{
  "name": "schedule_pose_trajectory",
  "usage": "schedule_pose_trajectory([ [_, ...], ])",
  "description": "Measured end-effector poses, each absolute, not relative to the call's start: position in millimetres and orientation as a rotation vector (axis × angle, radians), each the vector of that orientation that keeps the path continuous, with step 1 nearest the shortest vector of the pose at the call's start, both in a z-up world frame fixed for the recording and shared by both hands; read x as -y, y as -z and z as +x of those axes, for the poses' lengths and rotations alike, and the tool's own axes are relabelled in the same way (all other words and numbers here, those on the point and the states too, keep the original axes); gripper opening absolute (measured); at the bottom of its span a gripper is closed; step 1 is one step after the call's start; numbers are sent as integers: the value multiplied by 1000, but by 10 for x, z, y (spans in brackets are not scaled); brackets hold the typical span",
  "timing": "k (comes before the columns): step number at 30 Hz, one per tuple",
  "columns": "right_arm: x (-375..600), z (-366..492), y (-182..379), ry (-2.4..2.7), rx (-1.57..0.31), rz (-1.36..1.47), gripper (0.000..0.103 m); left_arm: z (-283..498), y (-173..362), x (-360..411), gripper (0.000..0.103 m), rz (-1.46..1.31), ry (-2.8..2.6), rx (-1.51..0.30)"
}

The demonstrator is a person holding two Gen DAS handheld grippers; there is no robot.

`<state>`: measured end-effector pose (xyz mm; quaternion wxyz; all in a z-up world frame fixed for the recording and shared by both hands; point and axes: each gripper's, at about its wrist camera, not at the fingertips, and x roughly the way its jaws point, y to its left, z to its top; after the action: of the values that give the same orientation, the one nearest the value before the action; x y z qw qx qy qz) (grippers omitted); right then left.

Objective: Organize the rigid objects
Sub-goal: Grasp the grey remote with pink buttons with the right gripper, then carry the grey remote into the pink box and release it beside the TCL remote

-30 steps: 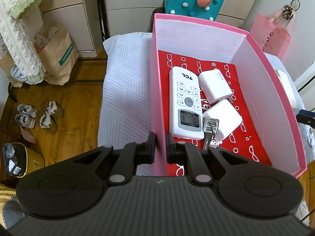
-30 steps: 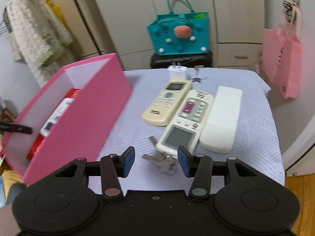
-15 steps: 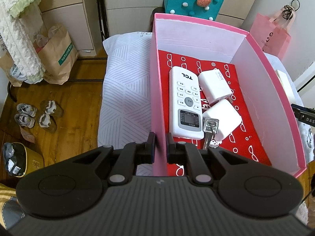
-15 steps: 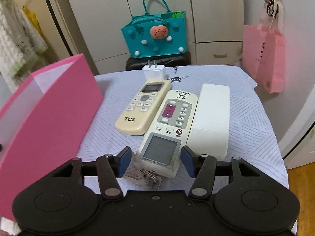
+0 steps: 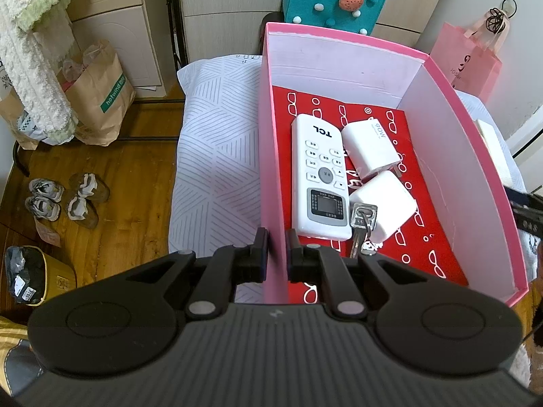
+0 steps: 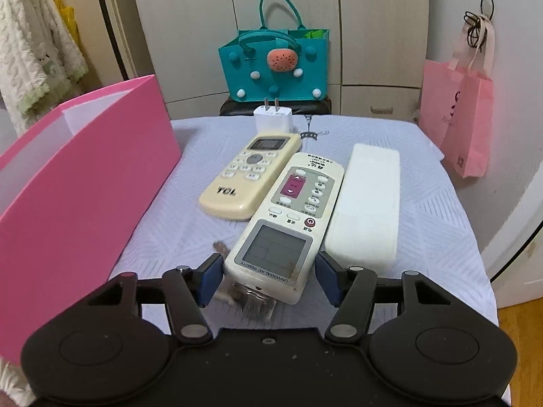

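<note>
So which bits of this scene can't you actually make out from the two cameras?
- Keys on the table, right wrist view: blurred and mostly hidden under the universal A/C remote.
- Key in the pink box, left wrist view: its tip is hidden behind the left tongs.
- White block beyond the box, left wrist view: the box wall covers most of it.
- Box contents, right wrist view: hidden by the pink wall.

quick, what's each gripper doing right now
left gripper: shut on the pink box wall.
right gripper: open, straddling the universal remote, pads not touching it.
</note>
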<state>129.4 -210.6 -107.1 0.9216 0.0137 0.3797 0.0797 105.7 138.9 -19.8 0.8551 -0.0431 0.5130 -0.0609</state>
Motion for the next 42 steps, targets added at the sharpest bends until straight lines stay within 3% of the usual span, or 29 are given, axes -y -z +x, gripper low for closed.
schedule_pose_trajectory([
  [8,2148,1045,996,-263,-870,96,66,1057,201,-1392,9,-91,128,-1080],
  [19,2081,1525,1085,-178,-879,78,74,1051,200,-1386,9,-88,130,-1078],
  [26,2017,1466,1071,-182,-824,-4,62,1035,184,-1404,9,-96,138,-1092],
  [42,1922,1024,554,-281,-689,5,59,1010,160,-1366,9,-90,136,-1105],
])
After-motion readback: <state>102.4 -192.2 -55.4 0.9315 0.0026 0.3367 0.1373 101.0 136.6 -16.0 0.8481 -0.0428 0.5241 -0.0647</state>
